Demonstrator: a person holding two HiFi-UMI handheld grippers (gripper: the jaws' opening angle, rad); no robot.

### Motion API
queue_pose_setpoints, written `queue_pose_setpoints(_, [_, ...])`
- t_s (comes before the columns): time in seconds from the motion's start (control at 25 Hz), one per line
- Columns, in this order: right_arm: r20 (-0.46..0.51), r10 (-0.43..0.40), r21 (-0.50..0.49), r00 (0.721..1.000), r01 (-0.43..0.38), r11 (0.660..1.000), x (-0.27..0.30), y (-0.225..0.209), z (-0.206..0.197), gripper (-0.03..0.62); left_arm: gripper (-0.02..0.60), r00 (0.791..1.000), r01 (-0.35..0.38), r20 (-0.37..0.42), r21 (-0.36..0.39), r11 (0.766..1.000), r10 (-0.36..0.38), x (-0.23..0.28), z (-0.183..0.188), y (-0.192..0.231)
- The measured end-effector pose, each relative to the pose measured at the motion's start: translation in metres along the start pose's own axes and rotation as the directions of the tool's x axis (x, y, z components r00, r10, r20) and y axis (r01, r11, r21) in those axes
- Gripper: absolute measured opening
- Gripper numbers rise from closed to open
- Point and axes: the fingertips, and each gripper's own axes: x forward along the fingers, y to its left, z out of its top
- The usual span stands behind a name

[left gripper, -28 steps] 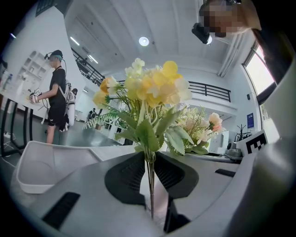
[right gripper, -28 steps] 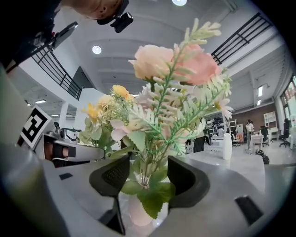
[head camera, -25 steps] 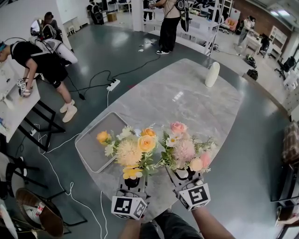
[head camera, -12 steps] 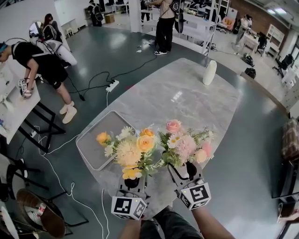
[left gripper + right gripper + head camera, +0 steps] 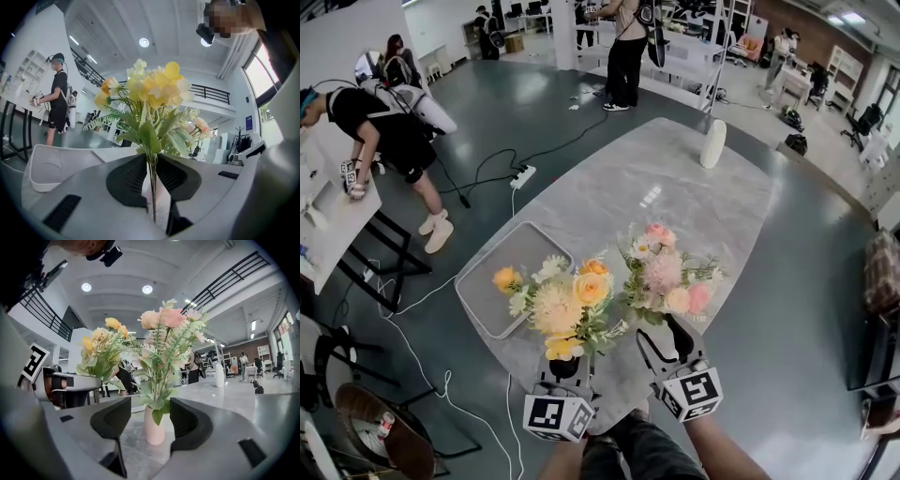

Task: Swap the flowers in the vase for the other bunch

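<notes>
At the bottom edge of the head view, the left hand-held gripper (image 5: 565,364) is clamped on the thin green stems of the yellow bunch (image 5: 565,298). In the left gripper view its dark pads sit tight against the stems (image 5: 152,187) on both sides, and the blooms (image 5: 150,89) stand upright above them. This bunch is held over the near edge of the bench (image 5: 675,197), lower centre of the frame.

Just to the right of it, the right hand-held gripper (image 5: 664,339) has its jaws apart and holds nothing. In the right gripper view (image 5: 150,416) the pink vase (image 5: 153,430) stands upright on the bench beyond the gap between the two pads, touching neither. The pink bunch (image 5: 667,279) stands in that vase, its leaves spilling over the rim. In the head view the blooms hide the vase, and the two bunches sit close side by side, yellow left and pink right.

A shallow grey tray (image 5: 502,281) lies on the bench at centre left, just behind the yellow bunch.

At the far end of the bench, upper right of centre, stands a tall white object (image 5: 712,143). On the floor beyond the bench's left side lies a white power strip (image 5: 523,175) with cables. One person (image 5: 375,122) bends over a white table at upper left, and another (image 5: 628,52) stands at top centre.
</notes>
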Motion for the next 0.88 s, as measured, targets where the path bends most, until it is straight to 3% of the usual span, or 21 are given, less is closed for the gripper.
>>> queue_pose_setpoints(0.56, [-0.01, -0.044, -0.005, 0.999, 0.044, 0.999, -0.031, 0.024, -0.003, 0.246, 0.072, 0.998, 0.057, -0.003, -0.003, 0.998, -0.057, -0.027, 0.001, -0.011])
queue_pose_setpoints(0.88, [-0.011, -0.072, -0.018, 0.997, 0.072, 0.997, -0.062, 0.031, 0.002, 0.073, 0.072, 0.99, 0.137, -0.02, 0.015, 0.99, -0.137, -0.039, 0.001, -0.034])
